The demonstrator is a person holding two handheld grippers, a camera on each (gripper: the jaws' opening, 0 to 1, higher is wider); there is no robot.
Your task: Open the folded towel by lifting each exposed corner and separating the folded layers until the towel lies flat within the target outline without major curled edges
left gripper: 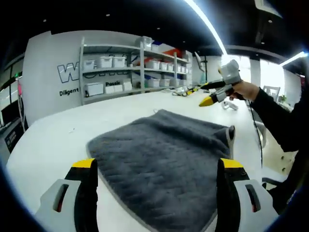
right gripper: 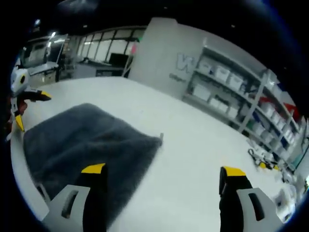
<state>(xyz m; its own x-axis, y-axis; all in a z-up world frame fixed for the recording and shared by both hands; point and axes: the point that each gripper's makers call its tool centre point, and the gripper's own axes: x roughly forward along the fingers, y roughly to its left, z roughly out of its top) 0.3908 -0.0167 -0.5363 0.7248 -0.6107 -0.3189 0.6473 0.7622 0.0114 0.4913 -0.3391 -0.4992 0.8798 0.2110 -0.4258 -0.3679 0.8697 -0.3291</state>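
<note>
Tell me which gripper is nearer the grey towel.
Left, though not by much. The left gripper has its open jaws straddling the near edge of the grey towel. The right gripper is held up in the air beyond the towel's far corner, jaws open.

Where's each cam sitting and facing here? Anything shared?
Left gripper view: rides the left tongs, low over the towel, facing the shelves; the person's hand holds the right tongs.
Right gripper view: rides the right tongs, facing across the table; left tongs at the edge.
Shared: towel, table, shelves.
</note>
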